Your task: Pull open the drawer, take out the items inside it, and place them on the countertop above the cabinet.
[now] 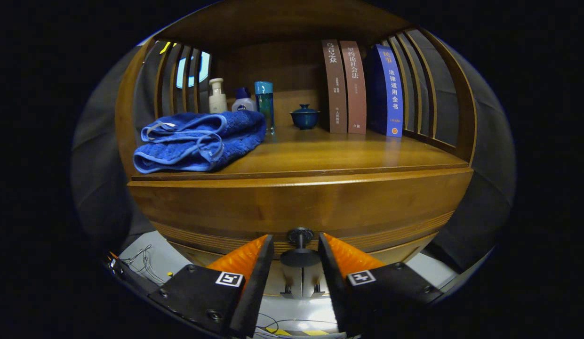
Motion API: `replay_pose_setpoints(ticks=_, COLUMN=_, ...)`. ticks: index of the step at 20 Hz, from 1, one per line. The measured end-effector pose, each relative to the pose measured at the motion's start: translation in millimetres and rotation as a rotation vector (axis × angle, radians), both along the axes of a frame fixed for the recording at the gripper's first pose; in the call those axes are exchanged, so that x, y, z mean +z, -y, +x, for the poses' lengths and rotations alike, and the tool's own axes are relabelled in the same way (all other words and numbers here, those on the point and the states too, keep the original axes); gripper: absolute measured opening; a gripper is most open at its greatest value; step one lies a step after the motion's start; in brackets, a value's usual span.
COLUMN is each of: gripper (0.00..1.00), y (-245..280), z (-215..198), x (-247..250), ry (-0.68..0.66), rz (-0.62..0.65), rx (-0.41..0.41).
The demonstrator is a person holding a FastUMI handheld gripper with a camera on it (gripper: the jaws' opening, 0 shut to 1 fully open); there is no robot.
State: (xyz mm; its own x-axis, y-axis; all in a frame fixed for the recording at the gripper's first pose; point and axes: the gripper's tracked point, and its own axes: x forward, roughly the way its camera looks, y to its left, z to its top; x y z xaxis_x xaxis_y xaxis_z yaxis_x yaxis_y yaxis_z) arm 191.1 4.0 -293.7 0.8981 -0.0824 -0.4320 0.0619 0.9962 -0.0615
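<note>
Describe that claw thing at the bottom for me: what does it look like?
The gripper has two wedge-shaped fingers with ribbed faces, tapering toward the tips. Each sits on a black plate fixed with screws and carrying a small square black-and-white marker. Thin cables trail below.

Mock home setting staged inside a booth. Well beyond the tool (296, 249) stands a wooden cabinet (301, 202) with slatted sides. Its surface (320, 153) carries household goods: a folded towel (200, 141), a pump bottle (217, 96), a cup (265, 104), a lidded bowl (305, 117) and three books (362, 89). Dark cloth (489, 179) hangs on both sides; loose wires (143, 263) lie on the floor.
</note>
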Motion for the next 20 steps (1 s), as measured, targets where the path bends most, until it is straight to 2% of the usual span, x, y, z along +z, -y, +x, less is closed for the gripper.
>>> replay_pose_setpoints(ticks=2, gripper=0.51, y=-1.4, z=6.0, x=-5.7, ry=0.001, rz=0.02, rx=0.009)
replay_pose_setpoints(ticks=4, gripper=0.51, y=1.1, z=4.0, x=-10.7, ry=-0.009, rz=-0.005, rx=0.021)
replay_pose_setpoints(ticks=5, gripper=0.4, y=-1.5, z=2.1, x=-6.5, ry=-0.014, rz=-0.021, rx=0.026)
replay_pose_setpoints(ticks=7, gripper=0.4, y=-1.1, z=3.8, x=-1.1, ry=-0.015, rz=-0.03, rx=0.021)
replay_pose_setpoints(ticks=9, gripper=0.28, y=-1.3, z=3.9, x=-6.7, ry=-0.028, rz=-0.048, rx=0.018)
replay_pose_setpoints(ticks=15, gripper=0.28, y=-3.0, z=-10.1, x=-5.5, ry=-0.05, rz=-0.063, rx=0.024)
replay_pose_setpoints(ticks=20, gripper=0.28, y=-5.6, z=-47.4, x=-3.7, ry=-0.074, rz=-0.07, rx=0.035)
